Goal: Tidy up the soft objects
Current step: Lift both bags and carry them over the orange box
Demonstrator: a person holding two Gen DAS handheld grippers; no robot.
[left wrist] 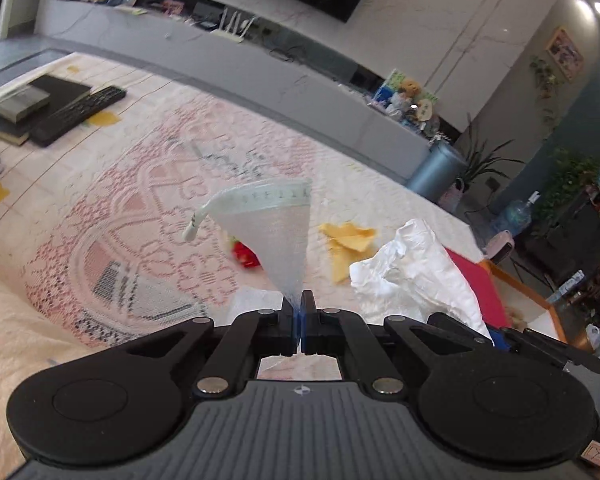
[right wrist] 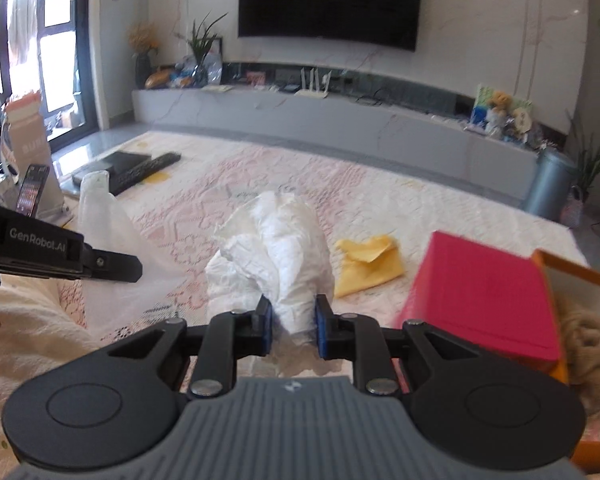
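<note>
My left gripper (left wrist: 299, 303) is shut on a white mesh bag (left wrist: 272, 224) with a drawstring rim, held above the lace-covered table. It also shows at the left of the right wrist view (right wrist: 112, 240), with the left gripper's body (right wrist: 56, 252) beside it. My right gripper (right wrist: 293, 312) is shut on a crumpled white cloth (right wrist: 276, 248), lifted off the table; the cloth also shows in the left wrist view (left wrist: 412, 268). A yellow cloth (right wrist: 368, 266) lies on the table beyond, also seen in the left wrist view (left wrist: 350, 242). A small red item (left wrist: 246, 256) lies behind the mesh bag.
A pink-red box (right wrist: 484, 300) sits at the right, next to an orange-rimmed tray (right wrist: 580, 272) holding a tan plush (right wrist: 592, 344). A remote (right wrist: 144, 170) and black devices (left wrist: 40, 100) lie at the far left. A phone on a stand (right wrist: 30, 192) is at the left edge.
</note>
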